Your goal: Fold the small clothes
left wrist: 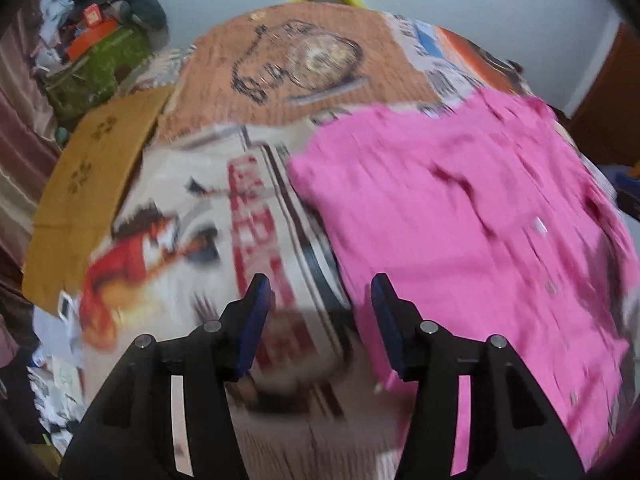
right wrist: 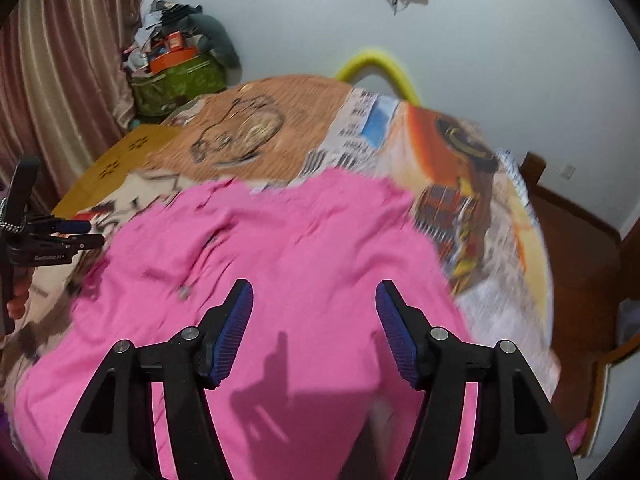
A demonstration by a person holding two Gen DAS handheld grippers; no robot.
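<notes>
- Left wrist view is motion-blurred; the printed bedcover (left wrist: 224, 184) pattern is hard to make out.
- Pink garment (right wrist: 304, 248) lies spread on the bedcover, its near edge cut off.
- Left gripper (left wrist: 320, 292) hovers beside the garment's edge, jaws spread, gripping nothing.
- Right gripper (right wrist: 314, 296) hangs over the garment, jaws apart, empty.

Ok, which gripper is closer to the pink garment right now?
Right. The right gripper hovers open directly over the pink garment, its shadow falling on the cloth. The left gripper, also open, sits at the garment's left edge, mostly over the printed bedsheet.
</notes>
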